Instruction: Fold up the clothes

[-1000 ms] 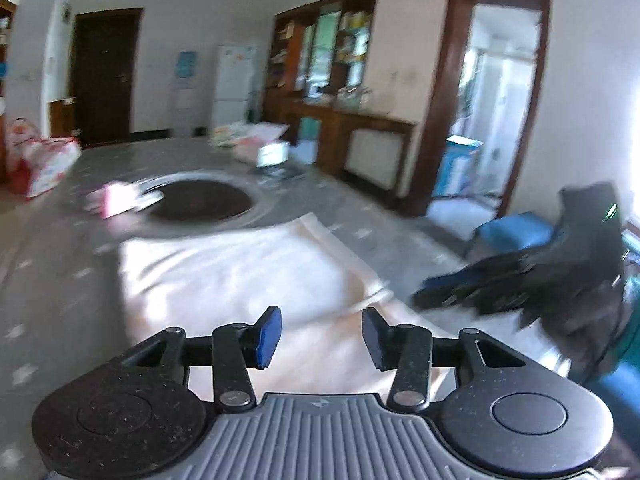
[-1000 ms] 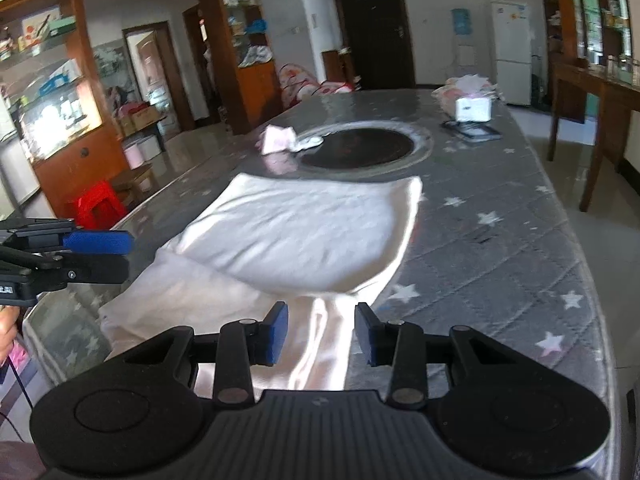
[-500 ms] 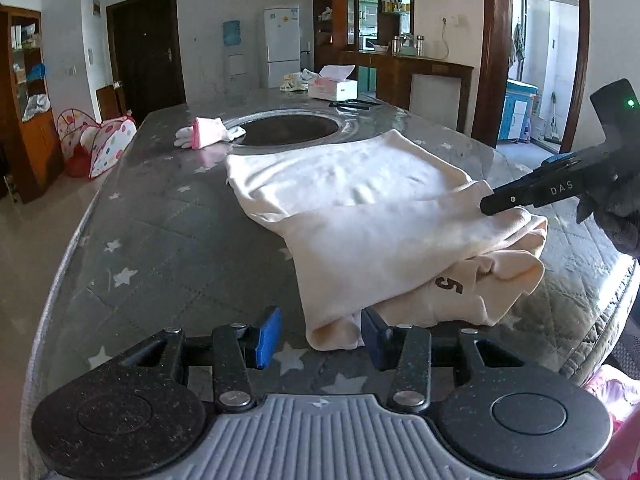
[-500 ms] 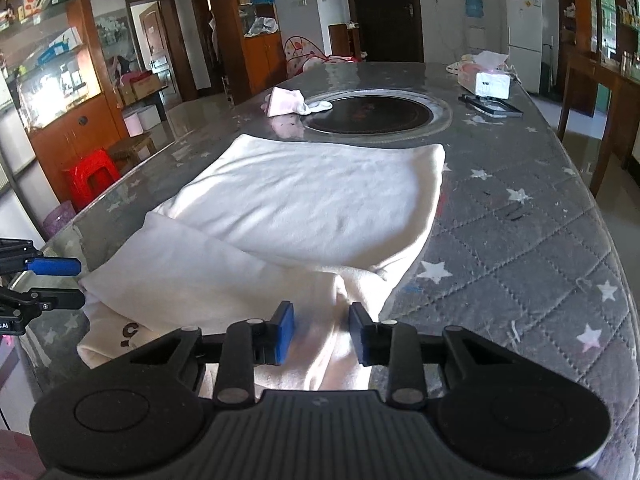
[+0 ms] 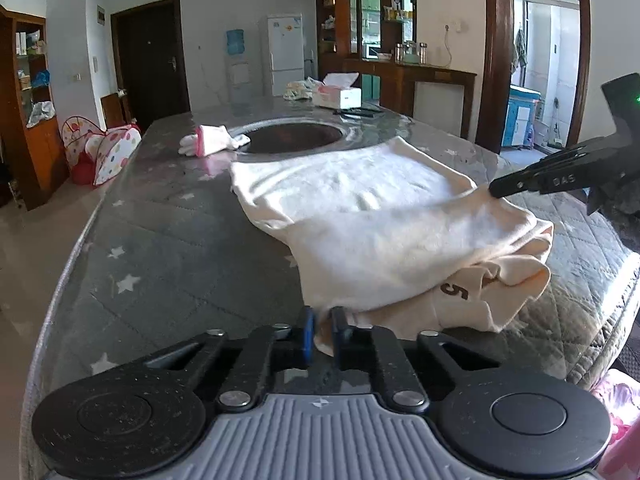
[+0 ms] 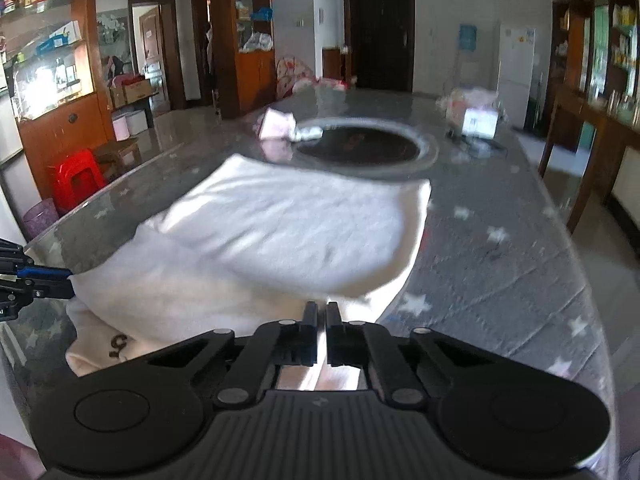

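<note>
Grey star-quilted table (image 5: 160,248) carries the cream garment (image 5: 384,216), partly folded, lying across its near end with a numbered layer underneath. Left gripper (image 5: 320,330) and right gripper (image 6: 322,320) have both just been closing and now pinch cream cloth at opposite near corners, jaws almost together. Recommendation: lift both corners level and together, keep the edge taut, carry it toward the far hem, check no underlayer drags

Both fingers (image 5: 307,330) newly clamped on garment (image 5: 360,216)

Soft matt cream garment (image 5: 384,216) on quilted tablecloth (image 5: 168,256).
</note>
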Action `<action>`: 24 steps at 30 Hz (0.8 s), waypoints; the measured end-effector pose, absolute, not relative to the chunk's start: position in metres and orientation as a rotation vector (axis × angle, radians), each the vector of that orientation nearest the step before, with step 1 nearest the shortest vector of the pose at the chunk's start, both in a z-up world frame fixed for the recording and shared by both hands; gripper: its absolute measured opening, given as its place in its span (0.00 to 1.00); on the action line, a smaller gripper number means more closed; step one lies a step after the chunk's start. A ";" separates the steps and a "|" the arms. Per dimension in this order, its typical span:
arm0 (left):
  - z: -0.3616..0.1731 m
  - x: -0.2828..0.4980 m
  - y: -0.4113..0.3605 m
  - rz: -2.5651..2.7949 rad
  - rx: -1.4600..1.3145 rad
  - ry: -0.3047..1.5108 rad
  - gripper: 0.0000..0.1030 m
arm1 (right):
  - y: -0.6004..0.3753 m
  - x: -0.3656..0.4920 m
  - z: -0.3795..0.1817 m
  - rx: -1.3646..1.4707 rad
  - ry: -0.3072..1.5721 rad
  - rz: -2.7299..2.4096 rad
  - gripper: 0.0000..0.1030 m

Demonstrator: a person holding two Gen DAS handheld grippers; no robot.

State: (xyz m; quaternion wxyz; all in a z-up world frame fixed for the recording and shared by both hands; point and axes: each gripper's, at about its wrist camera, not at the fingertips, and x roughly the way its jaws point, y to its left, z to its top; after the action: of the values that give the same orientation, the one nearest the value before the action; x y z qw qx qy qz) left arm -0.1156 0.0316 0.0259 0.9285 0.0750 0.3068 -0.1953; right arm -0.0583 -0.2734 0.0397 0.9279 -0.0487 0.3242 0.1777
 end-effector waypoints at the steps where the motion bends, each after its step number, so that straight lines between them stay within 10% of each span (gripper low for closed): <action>1: 0.025 -0.115 0.032 -0.401 0.151 0.633 0.06 | -0.274 -0.059 0.043 -0.103 0.653 0.357 0.02; 14: 0.033 -0.115 0.039 -0.386 0.175 0.657 0.09 | -0.278 -0.052 0.036 -0.040 0.686 0.407 0.21; 24: 0.058 -0.094 0.034 -0.411 0.131 0.616 0.11 | -0.271 -0.046 0.022 -0.094 0.724 0.358 0.12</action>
State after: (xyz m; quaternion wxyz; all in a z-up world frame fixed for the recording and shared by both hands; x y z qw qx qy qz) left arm -0.0937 0.0344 0.0576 0.9301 0.0639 0.3008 -0.2008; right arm -0.0457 -0.2708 0.0222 0.9185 -0.0455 0.3522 0.1740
